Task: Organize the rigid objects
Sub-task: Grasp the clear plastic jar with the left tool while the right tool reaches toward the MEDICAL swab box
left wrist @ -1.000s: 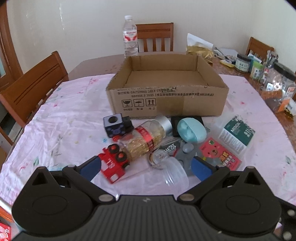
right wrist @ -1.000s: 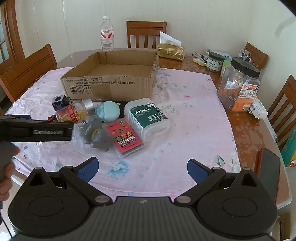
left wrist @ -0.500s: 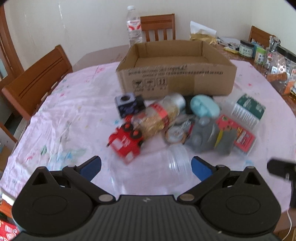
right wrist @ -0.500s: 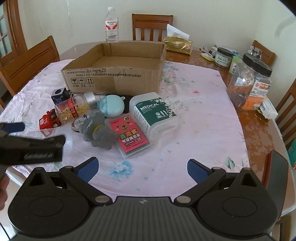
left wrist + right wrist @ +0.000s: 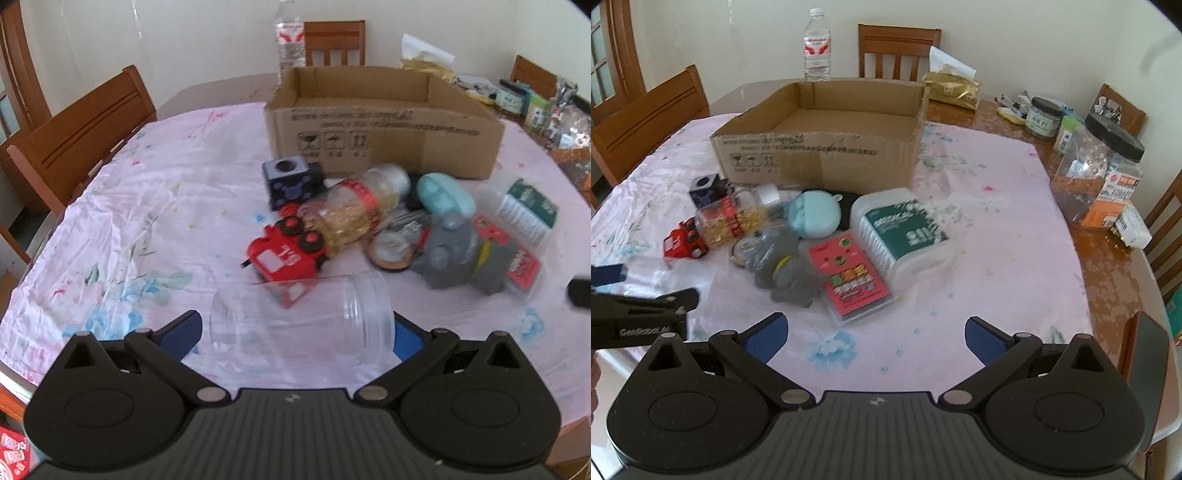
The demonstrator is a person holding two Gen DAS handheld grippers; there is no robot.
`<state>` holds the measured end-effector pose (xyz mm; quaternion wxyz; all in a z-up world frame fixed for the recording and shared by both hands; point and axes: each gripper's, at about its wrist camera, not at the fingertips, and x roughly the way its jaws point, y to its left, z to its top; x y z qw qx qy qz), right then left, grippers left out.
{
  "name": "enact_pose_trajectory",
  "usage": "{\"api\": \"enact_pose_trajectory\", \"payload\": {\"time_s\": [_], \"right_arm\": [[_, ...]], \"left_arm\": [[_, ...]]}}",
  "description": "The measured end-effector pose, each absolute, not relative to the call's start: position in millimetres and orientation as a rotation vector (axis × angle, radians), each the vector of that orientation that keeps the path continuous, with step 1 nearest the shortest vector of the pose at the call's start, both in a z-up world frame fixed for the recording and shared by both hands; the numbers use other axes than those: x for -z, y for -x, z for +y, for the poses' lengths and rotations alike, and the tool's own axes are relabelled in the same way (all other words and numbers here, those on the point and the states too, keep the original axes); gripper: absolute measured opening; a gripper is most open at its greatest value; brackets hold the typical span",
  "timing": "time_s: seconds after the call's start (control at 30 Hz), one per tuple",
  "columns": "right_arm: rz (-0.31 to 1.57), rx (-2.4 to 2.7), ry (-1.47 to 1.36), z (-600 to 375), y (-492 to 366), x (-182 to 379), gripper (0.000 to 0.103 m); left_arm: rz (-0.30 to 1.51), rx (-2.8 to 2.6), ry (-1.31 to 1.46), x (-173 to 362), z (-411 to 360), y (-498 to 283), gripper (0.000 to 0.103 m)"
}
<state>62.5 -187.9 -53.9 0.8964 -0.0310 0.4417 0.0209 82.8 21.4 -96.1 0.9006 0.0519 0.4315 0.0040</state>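
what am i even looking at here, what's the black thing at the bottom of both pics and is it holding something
Each picture comes from a camera mounted on a hand-held gripper, a two-finger clamp a person carries in each hand. The black shape at the bottom is the gripper's own body.

The left gripper has its blue-padded fingers around a clear plastic jar lying sideways; whether they grip it yet is unclear. The right gripper is open and empty.

On the pink tablecloth sit a cardboard box and a pile: red toy truck, capsule bottle, grey toy.
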Motion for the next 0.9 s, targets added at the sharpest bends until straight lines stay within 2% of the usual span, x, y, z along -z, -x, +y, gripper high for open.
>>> {"api": "enact_pose_trajectory", "payload": {"time_s": [0.33, 0.57, 0.9], "right_arm": [[0.845, 0.039, 0.075, -193, -139, 45, 0.103], [0.889, 0.118, 0.046, -187, -195, 65, 0.103], [0.962, 0.149, 0.011, -200, -171, 75, 0.103]], "left_arm": [[0.941, 0.003, -0.077, 108, 45, -88, 0.103], [0.962, 0.014, -0.044, 110, 50, -91, 0.103], [0.976, 0.029, -0.045, 111, 52, -93, 0.103]]}}
